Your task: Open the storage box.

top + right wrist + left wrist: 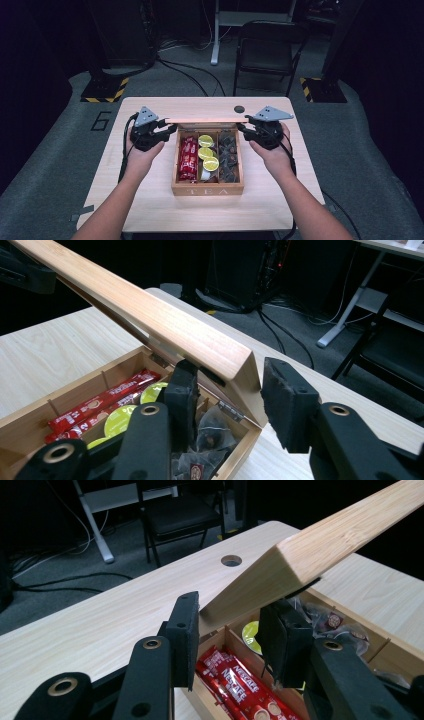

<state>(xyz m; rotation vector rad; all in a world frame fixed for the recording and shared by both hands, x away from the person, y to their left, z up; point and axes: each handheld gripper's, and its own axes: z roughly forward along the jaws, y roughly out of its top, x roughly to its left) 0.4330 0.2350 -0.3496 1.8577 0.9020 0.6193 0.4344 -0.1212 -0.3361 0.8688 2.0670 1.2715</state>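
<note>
Both grippers are flanking the raised lid (206, 120) of the tea box (207, 190): left gripper (227, 630) and right gripper (225, 390) sitting with jaws apart around opposite end corners, lid's long axis spanning between them.

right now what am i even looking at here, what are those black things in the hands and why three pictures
A person sits at a wooden table and holds a hand-held tool in each hand; each ends in a black two-jaw claw. The top picture comes from a camera above the table. The other two come from cameras riding on each tool, looking along its jaws.

On the table stands a wooden tea box with three compartments: red Nescafe sticks, yellow-green round capsules and dark tea bags.

The left claw and the right claw each sit at one end of the hinged lid, which is raised. Both jaws stand open around the lid's corners rather than clamped on them.
</note>
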